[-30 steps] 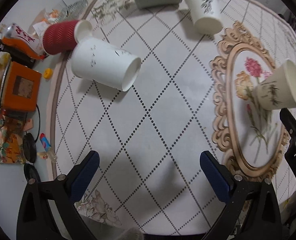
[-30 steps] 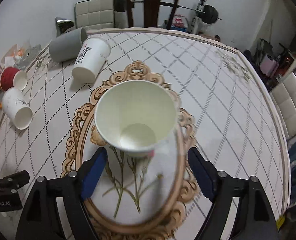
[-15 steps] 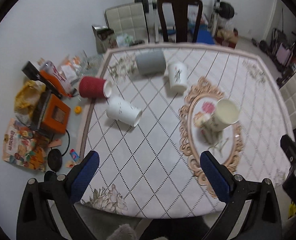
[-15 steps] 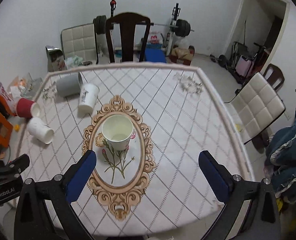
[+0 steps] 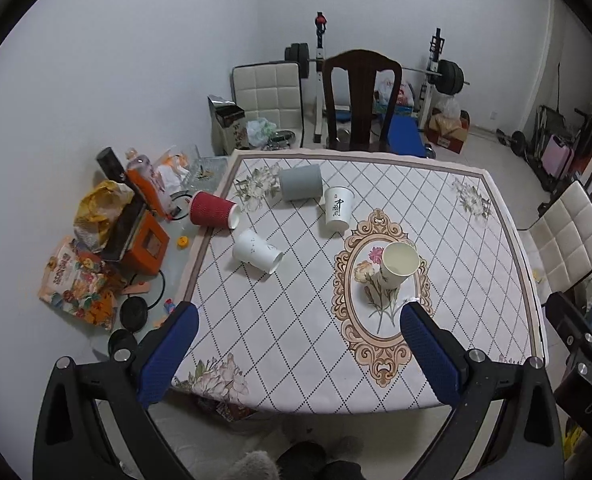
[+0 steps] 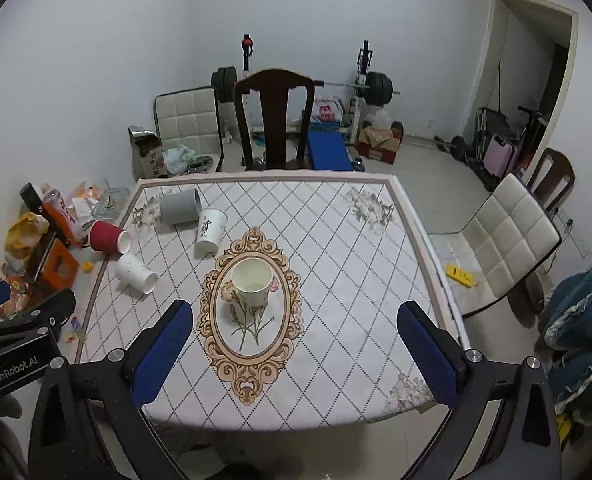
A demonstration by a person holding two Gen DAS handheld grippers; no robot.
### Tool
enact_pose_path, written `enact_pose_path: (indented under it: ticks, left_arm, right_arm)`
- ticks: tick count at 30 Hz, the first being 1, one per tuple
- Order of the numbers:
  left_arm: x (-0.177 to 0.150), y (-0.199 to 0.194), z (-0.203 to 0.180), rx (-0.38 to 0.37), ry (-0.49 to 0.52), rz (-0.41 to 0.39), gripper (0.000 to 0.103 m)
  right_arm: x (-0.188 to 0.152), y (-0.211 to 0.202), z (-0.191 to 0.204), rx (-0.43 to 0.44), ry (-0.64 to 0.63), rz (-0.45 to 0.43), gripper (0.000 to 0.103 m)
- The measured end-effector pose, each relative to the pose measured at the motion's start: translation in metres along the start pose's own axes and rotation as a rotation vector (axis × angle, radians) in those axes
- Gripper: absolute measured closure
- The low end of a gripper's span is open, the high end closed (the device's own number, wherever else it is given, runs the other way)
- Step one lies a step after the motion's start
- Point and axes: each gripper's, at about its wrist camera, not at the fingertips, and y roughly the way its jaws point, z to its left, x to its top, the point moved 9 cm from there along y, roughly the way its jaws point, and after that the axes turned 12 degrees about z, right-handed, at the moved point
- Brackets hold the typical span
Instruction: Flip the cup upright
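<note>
One cream paper cup [image 6: 252,282] is seen standing upright, mouth up, on the oval floral medallion [image 6: 252,312] at the middle of the table [image 6: 336,280]; nothing is inside it as far as can be seen. For this cup the flip is judged to be done. Four other cups are seen lying on their sides toward the far left of the table: a grey cup [image 5: 300,182] nearest the far edge, a white cup with black calligraphy [image 5: 338,209] just beside it, a red ribbed cup [image 5: 213,209] at the left edge, and a plain white cup [image 5: 256,251] nearer than the red one. If these are also to be righted, four flips are judged to remain.

The left gripper [image 5: 296,340] and the right gripper [image 6: 296,340] are both held back from the near edge of the table, well apart from every cup. The blue-padded fingers of each are spread wide and nothing is held between them.

The table is covered with a white cloth printed with a dotted diamond grid, flower sprays at the corners and a brown border. A dark wooden chair [image 6: 274,116] is set at the far side and a cream padded chair [image 6: 504,248] at the right. A barbell rack [image 6: 360,88] with weight plates is seen against the far wall, an open doorway at the far right, and bags, boxes and packets [image 5: 108,248] are piled on the floor to the left.
</note>
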Motion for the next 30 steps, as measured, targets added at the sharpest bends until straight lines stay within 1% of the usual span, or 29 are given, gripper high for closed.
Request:
enact_pose_path:
  ticks: [6, 12, 18, 30]
  left_arm:
    - [-0.018, -0.021, 0.005, 0.007, -0.026, -0.009, 0.000]
    - [-0.030, -0.037, 0.006, 0.020, -0.030, -0.024, 0.000]
    - [-0.038, -0.048, 0.010, 0.026, -0.049, -0.033, 0.000]
    - [-0.043, -0.058, 0.009, 0.038, -0.044, -0.052, 0.000]
  right_arm:
    - [-0.009, -0.038, 0.000, 0.001, -0.011, -0.045, 0.000]
    - [-0.017, -0.056, 0.000, 0.008, -0.018, -0.055, 0.000]
    - [-0.024, -0.063, 0.002, 0.027, -0.028, -0.053, 0.000]
    - [-0.031, -0.068, 0.002, 0.028, -0.036, -0.052, 0.000]
